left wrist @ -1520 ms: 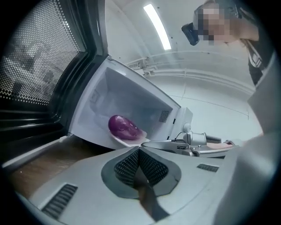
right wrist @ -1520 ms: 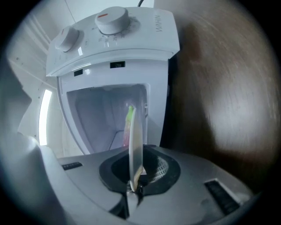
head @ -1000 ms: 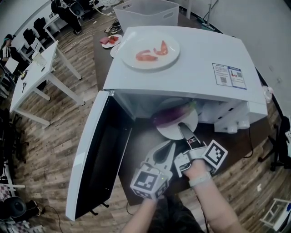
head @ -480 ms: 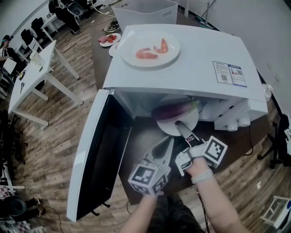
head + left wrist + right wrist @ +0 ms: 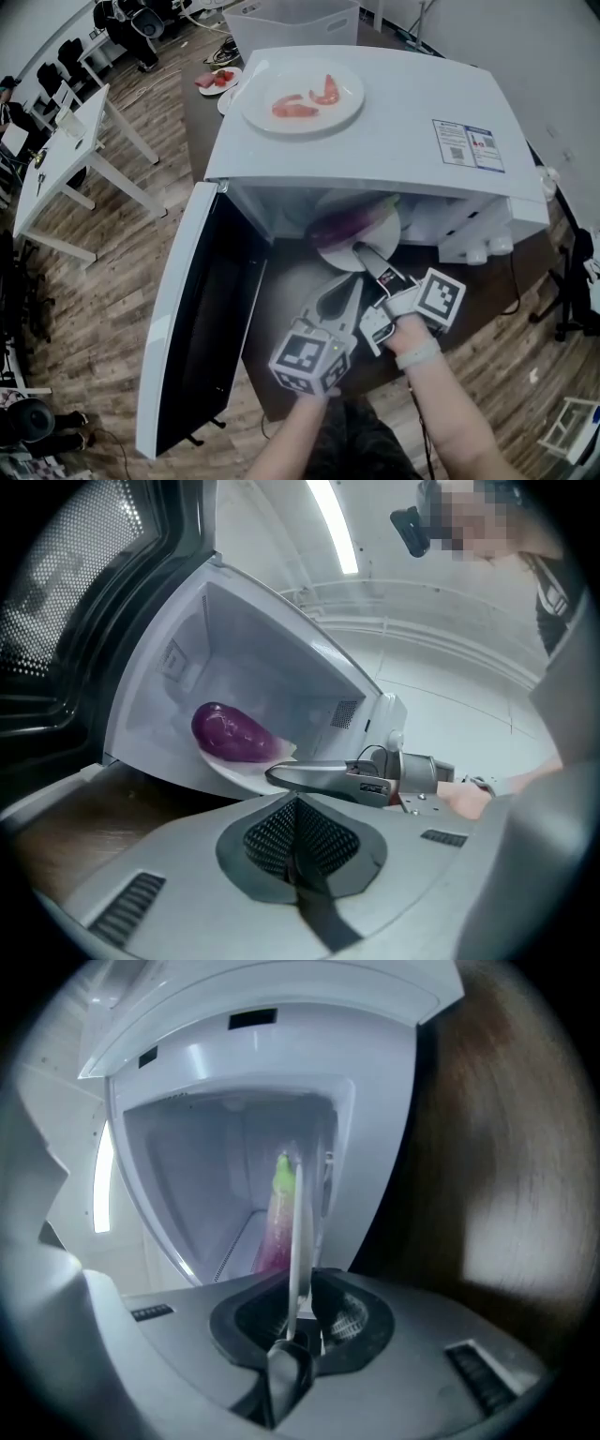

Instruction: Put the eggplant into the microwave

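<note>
Nearest, over the front edge of the dark tabletop [image 5: 291, 309], the left tongs [image 5: 349, 292] are clenched on nothing, their tips pressed together just beside the right tongs [image 5: 367, 258]. The right tongs are grasping the near rim of a white plate [image 5: 342, 261]; in the right gripper view that rim runs edge-on between the jaws.

The purple eggplant [image 5: 347, 225] lies on this plate, its green stem end toward the right. Plate and eggplant sit at the mouth of the microwave [image 5: 375, 122]: the far part is under the roof of the cavity, while the near rim juts out over the tabletop. The door [image 5: 187, 319] is swung wide to the left.

The task looks nearly done. What seems left is sliding the plate fully in, letting go of it, and perhaps closing the door.

Farther back, on the microwave's top, a second plate [image 5: 253, 103] carries pink pieces [image 5: 291, 106] that look like shrimp. Beyond it, at the tabletop's far edge, stands a translucent bin [image 5: 295, 21]; I cannot tell what is in it.
</note>
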The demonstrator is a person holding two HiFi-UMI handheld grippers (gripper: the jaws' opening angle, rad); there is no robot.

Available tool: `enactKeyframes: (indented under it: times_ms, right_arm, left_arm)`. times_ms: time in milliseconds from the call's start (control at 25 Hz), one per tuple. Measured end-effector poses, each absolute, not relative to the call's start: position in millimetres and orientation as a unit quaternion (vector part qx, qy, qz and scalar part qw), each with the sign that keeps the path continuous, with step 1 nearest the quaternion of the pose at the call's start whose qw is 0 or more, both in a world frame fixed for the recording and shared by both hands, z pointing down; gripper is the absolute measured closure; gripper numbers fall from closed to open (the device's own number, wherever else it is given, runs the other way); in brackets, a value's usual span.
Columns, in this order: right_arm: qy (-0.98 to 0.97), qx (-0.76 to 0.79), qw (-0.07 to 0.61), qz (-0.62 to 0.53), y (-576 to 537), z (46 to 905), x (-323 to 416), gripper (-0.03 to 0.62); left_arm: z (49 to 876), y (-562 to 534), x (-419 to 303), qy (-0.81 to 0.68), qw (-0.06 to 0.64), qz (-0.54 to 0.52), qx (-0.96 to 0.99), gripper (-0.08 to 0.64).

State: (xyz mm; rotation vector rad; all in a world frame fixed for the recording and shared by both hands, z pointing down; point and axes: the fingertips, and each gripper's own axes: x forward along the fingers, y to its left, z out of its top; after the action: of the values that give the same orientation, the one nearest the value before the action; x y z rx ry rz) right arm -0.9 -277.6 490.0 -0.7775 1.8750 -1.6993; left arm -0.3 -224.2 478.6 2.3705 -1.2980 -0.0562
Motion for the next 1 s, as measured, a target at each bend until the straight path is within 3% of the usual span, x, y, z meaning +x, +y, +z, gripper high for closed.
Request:
enactKeyframes:
  times_ms: [200, 440, 640, 760, 1000]
  right_arm:
    - [0.712, -0.275, 0.225, -0.606, -268.3, 483.9, -0.3, 0.485]
    - [0.749, -0.287, 0.191, -0.566, -252.4, 477.6, 6.2, 0.483]
    - [0.796, -0.337, 0.095, -0.493, -240.0, 488.7, 12.8, 0.525]
    - [0.829, -0.355, 0.055, -0.429, -239.6, 484.9, 13.7, 0.591]
    - [0.871, -0.398, -0.035, -0.285, -238.4, 478.0, 14.3, 0.591]
  left_arm:
    - [477.0, -230.7, -9.4, -0.478, 0.234, -0.042, 0.846, 0.558]
    - [477.0, -233.9, -14.4, -0.486, 0.234, -0.044, 0.841, 0.558]
    - [478.5, -234.9, -16.1, -0.489, 0.235, -0.044, 0.839, 0.558]
    - [478.2, -235.3, -15.6, -0.49, 0.235, -0.043, 0.838, 0.558]
    - [477.6, -236.8, -17.8, -0.493, 0.228, -0.041, 0.838, 0.559]
